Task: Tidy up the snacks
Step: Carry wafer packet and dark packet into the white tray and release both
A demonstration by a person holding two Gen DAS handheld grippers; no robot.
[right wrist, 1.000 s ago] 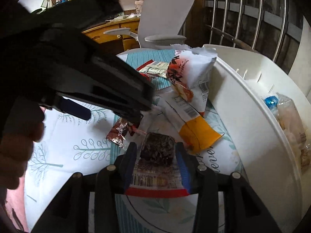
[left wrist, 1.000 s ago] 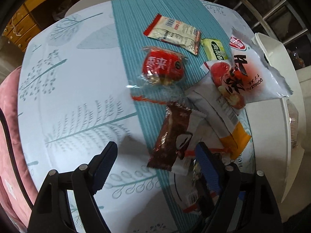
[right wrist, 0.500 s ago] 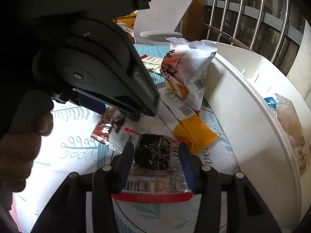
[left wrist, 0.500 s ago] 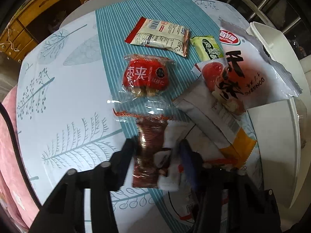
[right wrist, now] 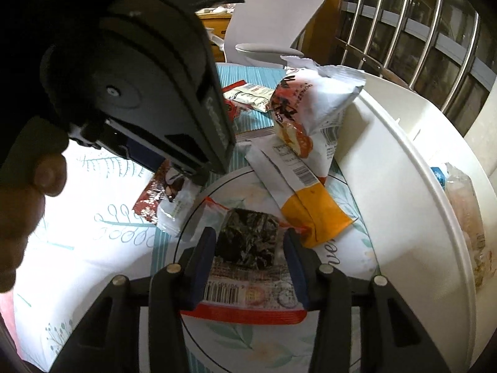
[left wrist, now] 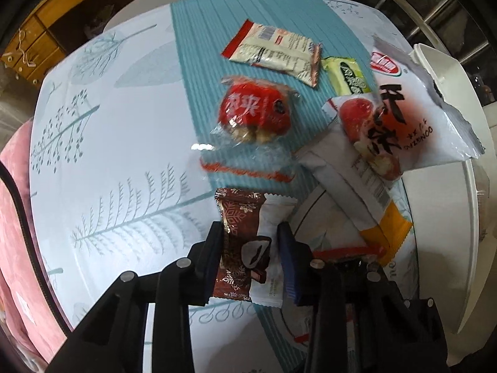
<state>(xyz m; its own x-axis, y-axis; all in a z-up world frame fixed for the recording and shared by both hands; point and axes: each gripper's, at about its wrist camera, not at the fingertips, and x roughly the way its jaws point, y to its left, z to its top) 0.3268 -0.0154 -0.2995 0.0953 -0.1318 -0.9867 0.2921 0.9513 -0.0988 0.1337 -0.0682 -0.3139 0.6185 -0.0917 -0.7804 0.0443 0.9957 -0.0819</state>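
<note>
Left gripper (left wrist: 251, 245) clamped on a brown-and-white snowflake-printed snack packet (left wrist: 245, 242), fingers pressing both long edges near the lower half, packet lying on the leaf-patterned tablecloth (left wrist: 108, 161) at the edge of the teal striped runner (left wrist: 248, 9). Right gripper (right wrist: 247, 248) likewise closed on a clear packet of dark seaweed-like snack (right wrist: 247, 242) with a red bottom seam and barcode, held over a round printed mat (right wrist: 341, 258). Just beyond, a white-and-orange sachet (right wrist: 307, 192) lying flat, partly under a large white bag with red fruit print (right wrist: 310, 105) leaning against the rim of a white tub (right wrist: 403, 161); inside the tub, a pale bagged snack (right wrist: 466, 205). Farther up the runner: a red packet in clear wrap (left wrist: 254, 112), a small green packet (left wrist: 348, 76), a cream wrapper with red ends (left wrist: 273, 51). Probably mid-transfer, both packets gripped and due for the tub. Best done by lifting each straight up before swinging right, keeping squeeze light enough not to crush contents yet firm against slippery film. Worth sending the right one first, since the left tool's body sits close above the right's path and could collide. Also worth clearing the leaning white bag, easily knocked off the rim, and letting go low inside the tub rather than dropping from height.
</note>
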